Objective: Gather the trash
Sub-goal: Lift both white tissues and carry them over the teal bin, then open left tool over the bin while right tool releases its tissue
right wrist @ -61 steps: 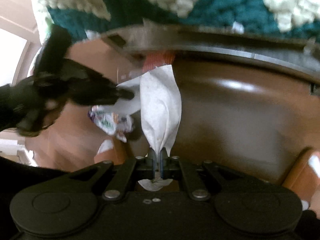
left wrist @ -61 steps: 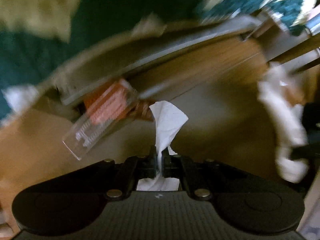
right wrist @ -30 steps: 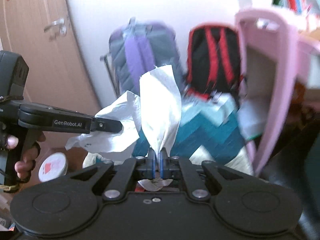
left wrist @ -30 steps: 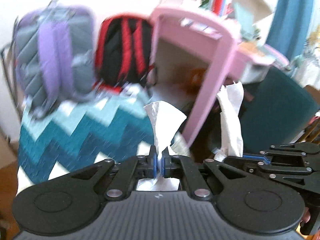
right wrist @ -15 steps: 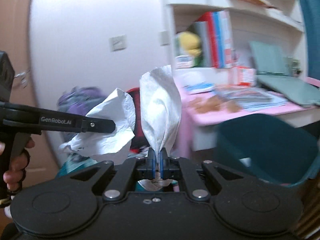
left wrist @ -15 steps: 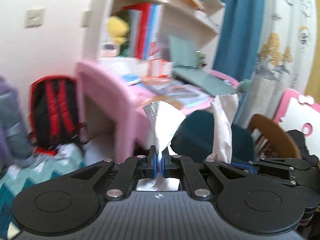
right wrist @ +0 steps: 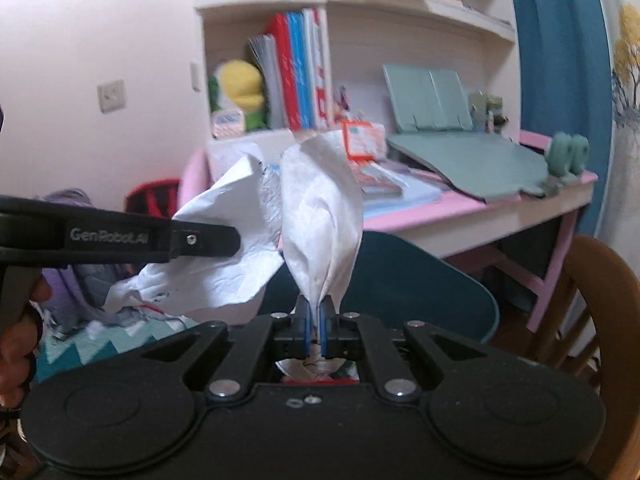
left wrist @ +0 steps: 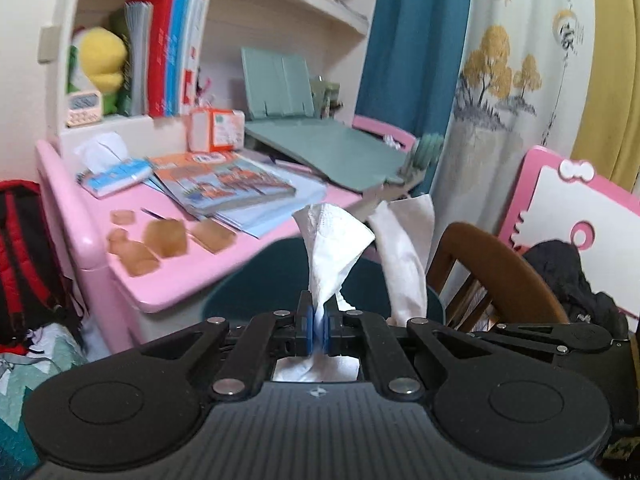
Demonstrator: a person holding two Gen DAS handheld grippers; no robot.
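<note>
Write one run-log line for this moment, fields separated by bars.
left tongs: shut on white tissue | right tongs: shut on crumpled tissue | ahead: teal bin, pink desk

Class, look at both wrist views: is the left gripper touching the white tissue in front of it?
Touching. The left wrist view shows the left gripper shut on the tissue, which passes between its blue pads.

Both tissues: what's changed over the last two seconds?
Both grippers swung up from the floor by the rug to face the pink desk and teal bin. Unchanged: left gripper stays shut on its tissue, right gripper on its tissue.
</note>
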